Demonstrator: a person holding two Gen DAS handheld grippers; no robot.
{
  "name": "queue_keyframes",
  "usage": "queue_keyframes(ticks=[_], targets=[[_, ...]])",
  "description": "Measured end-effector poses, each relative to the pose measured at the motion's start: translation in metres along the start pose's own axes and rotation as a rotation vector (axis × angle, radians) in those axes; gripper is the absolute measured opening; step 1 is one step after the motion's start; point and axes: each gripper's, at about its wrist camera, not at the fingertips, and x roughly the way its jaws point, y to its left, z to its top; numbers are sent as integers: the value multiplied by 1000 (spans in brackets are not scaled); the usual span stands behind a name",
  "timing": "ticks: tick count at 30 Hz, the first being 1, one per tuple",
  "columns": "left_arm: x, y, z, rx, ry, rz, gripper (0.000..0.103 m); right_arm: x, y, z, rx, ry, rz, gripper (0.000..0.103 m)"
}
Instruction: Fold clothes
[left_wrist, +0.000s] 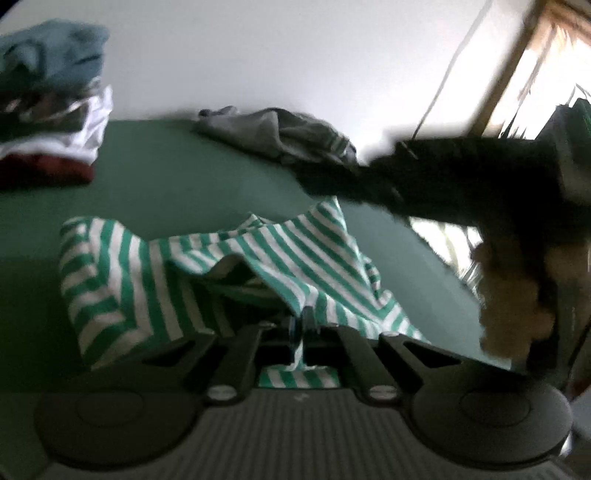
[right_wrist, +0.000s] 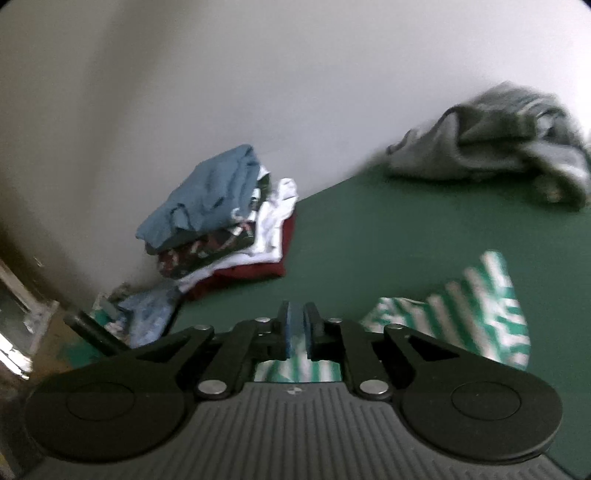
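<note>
Lying crumpled on the green table (left_wrist: 177, 173), the striped shirt (left_wrist: 258, 258) is the middle of everything here, its green and white bands bunched into a loose ridge. The left gripper (left_wrist: 301, 325) sits at the near edge of the shirt with its jaws together, clamped on a fold of the striped cloth that rises between them. Beyond the shirt and to its left, against the white wall (left_wrist: 277, 55), stands a stack of folded clothes (left_wrist: 51, 107), blue on top, then patterned and white pieces, dark red at the bottom. Straight beyond the shirt, at the far edge of the table, lies a grey heap of cloth (left_wrist: 284, 136), unfolded. To the right of the shirt the right gripper reaches in as a dark, blurred shape, with the hand (left_wrist: 513, 306) that carries it below.

In the right wrist view the right gripper (right_wrist: 298, 326) hangs above the shirt's edge, its jaws a narrow gap apart; the pads show blue, and I cannot tell whether any cloth sits in the gap, though none is plainly pinched. Striped cloth shows beneath it and spreads to its right. Left of the shirt, past the table's end, a pale blue patterned piece of cloth (right_wrist: 147, 314) hangs low.
</note>
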Motion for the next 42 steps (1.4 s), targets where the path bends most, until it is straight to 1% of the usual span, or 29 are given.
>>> queue_keyframes(ticks=[1,2,3,4,5,7,8,10,12,15,17,19,22,25,27,28,30,32,34,37,39,40,42], targets=[[-3,2,0,-16,0,-4,0,-9,2,-8,-30,-5,-11,15],[-5,4,1,-32,1,-9,0,-18,4,-17,-59,-11,-22,20],[-4,4,2,-34,9,-3,0,-28,7,-30,-85,8,-24,24],[-2,5,3,-34,19,4,0,-35,10,-46,-106,39,-30,32],[0,6,4,-34,28,11,0,-42,12,-62,-128,71,-35,31],[6,9,6,-51,63,19,0,-52,29,-93,-276,65,-145,31],[7,11,5,-67,81,8,0,-53,39,-109,-379,53,-225,31],[6,17,4,-107,105,-13,0,-47,58,-134,-561,39,-337,31],[8,21,7,-146,123,-26,0,-40,67,-145,-626,22,-340,31],[5,27,13,-221,132,-58,0,-23,76,-153,-723,10,-361,32],[5,27,16,-227,137,-54,0,-11,82,-158,-787,3,-374,33],[7,26,17,-228,143,-53,0,-2,82,-160,-822,-8,-409,33],[8,28,17,-258,153,-73,0,5,77,-154,-794,-18,-425,31],[10,33,19,-299,162,-89,0,14,72,-150,-785,2,-435,27],[10,35,21,-309,164,-83,0,17,70,-150,-794,19,-432,13],[8,37,22,-304,156,-75,1,14,71,-148,-792,14,-426,4],[5,39,25,-290,136,-58,11,1,76,-143,-776,-37,-396,4],[5,45,25,-295,133,-44,46,-10,78,-140,-749,-61,-372,4],[7,54,25,-328,128,-38,55,-18,77,-135,-704,-64,-338,4],[15,70,26,-407,119,-52,55,-17,73,-132,-674,-52,-316,4],[24,73,30,-429,115,-52,57,-15,70,-130,-653,-44,-301,4],[29,74,32,-439,113,-52,56,-16,71,-131,-644,-45,-297,4],[38,72,37,-416,123,-23,43,-18,72,-132,-625,-46,-290,4]])
